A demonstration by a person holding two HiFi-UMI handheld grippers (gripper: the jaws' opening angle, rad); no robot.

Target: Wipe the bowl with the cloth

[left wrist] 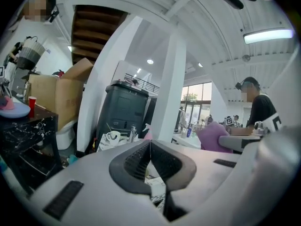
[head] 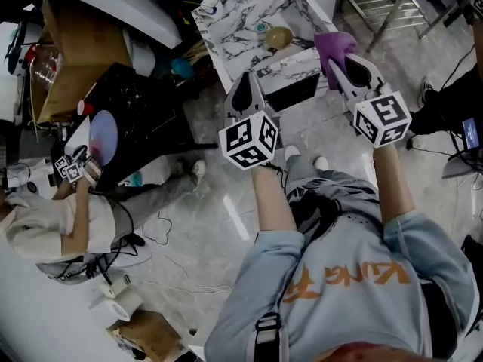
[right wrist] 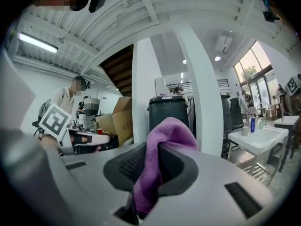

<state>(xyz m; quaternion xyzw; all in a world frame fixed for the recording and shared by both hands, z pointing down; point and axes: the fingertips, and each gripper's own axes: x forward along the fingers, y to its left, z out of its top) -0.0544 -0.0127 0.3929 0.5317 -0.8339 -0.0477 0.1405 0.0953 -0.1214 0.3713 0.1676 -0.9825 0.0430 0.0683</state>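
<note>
Two grippers are hanging raised in front of the person, short of the marble table (head: 230,32), so the wiping is not yet starting; this is looking like the approach, with the cloth already picked up. On that table a rounded yellowish thing is sitting, which I am taking for the bowl (head: 278,36), though from up here it is hard to be sure. The next move is calling for the cloth to be carried down into it, and probably for the free gripper to steady the rim. The right gripper (head: 337,60) is clamping the purple cloth (head: 334,44), folds bulging above its jaws. The left gripper (head: 244,78) is pinching fully together on nothing.
</note>
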